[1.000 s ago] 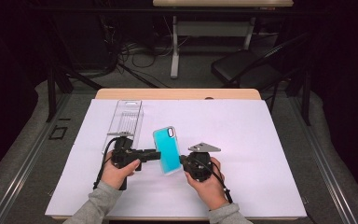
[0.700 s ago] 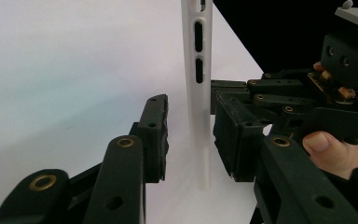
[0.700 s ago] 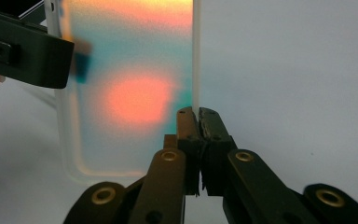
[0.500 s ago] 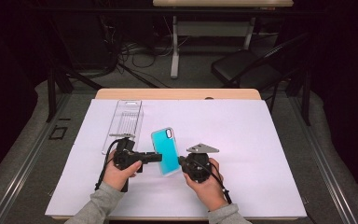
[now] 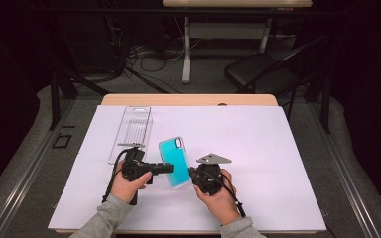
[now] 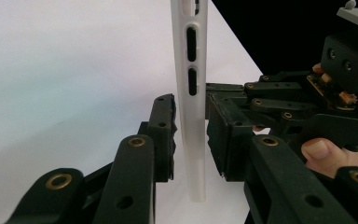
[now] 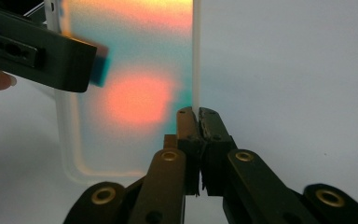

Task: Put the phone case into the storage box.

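Both forearms enter from the near table edge, each hand wrapped around a gripper. The left gripper (image 5: 164, 167) points level toward the right one, its jaws just closing, a narrow gap showing beside each pad. The right gripper (image 5: 192, 171) faces it, jaws pinched together on a thin edge.

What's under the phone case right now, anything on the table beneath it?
Beneath the phone case lies white table cover. The clear tray sits apart, farther back. The patch directly below, behind the case and both grippers, is hidden.
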Action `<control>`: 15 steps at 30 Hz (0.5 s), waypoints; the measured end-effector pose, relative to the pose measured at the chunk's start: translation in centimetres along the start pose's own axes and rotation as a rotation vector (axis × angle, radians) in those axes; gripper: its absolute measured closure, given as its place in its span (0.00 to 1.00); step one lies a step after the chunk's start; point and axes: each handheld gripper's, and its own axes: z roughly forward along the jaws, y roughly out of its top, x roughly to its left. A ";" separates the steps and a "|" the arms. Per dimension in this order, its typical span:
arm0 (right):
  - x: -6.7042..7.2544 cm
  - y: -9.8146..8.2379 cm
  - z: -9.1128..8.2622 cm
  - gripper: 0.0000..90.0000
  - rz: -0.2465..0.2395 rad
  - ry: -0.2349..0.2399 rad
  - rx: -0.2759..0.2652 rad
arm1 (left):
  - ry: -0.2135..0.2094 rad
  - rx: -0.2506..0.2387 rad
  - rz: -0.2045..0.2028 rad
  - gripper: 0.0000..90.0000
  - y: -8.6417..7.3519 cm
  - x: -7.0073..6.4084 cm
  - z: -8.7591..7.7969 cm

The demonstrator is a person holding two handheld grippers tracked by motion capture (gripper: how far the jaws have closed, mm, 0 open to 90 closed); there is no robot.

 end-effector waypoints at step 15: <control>0.4 -0.1 0.0 0.98 -0.005 0.012 0.007 | 0.008 0.005 -0.010 0.86 -0.1 0.1 0.2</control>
